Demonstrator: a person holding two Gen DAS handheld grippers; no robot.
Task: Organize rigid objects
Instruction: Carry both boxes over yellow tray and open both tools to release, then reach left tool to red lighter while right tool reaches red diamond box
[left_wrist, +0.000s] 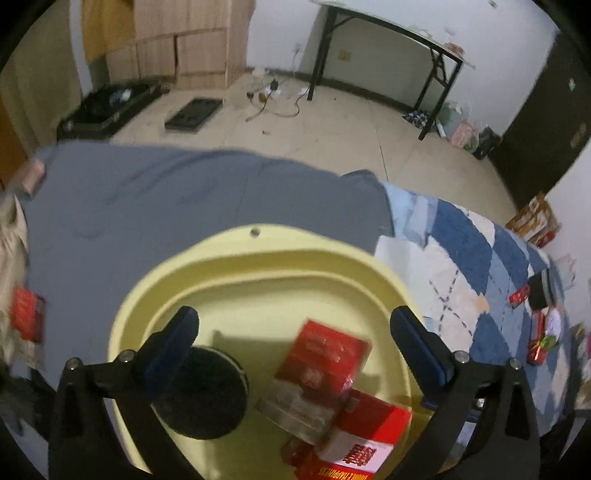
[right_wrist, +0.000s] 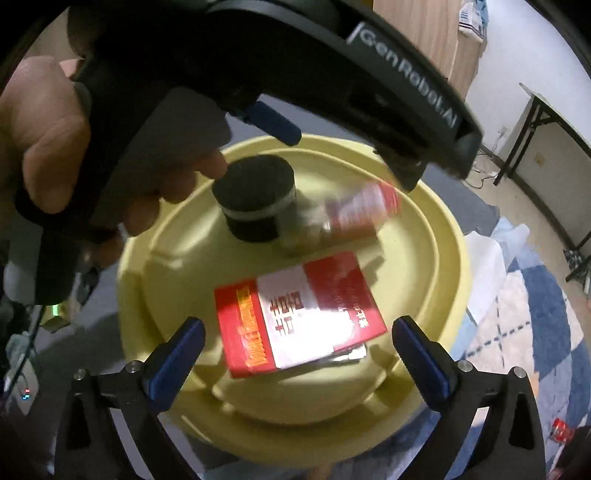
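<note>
A pale yellow basin (left_wrist: 236, 254) (right_wrist: 436, 236) sits on a bed. In it stand a black round jar (left_wrist: 201, 391) (right_wrist: 255, 199), a large red and white carton (left_wrist: 365, 439) (right_wrist: 295, 314) and a smaller red box (left_wrist: 325, 354) (right_wrist: 364, 206), blurred and tilted, lying partly on a clear-wrapped item (left_wrist: 295, 410). My left gripper (left_wrist: 295, 343) is open over the basin, with nothing between its fingers. My right gripper (right_wrist: 297, 350) is open, with the large carton lying in the basin beyond it. The left gripper's body (right_wrist: 369, 74) and the hand holding it fill the top of the right wrist view.
A grey sheet (left_wrist: 166, 199) and a blue and white checked quilt (left_wrist: 472, 258) cover the bed. Small red boxes (left_wrist: 535, 332) lie at the right on the quilt, another (left_wrist: 27, 314) at the left. Beyond are a tiled floor, a black-framed table (left_wrist: 391, 33) and a wooden cabinet (left_wrist: 192, 40).
</note>
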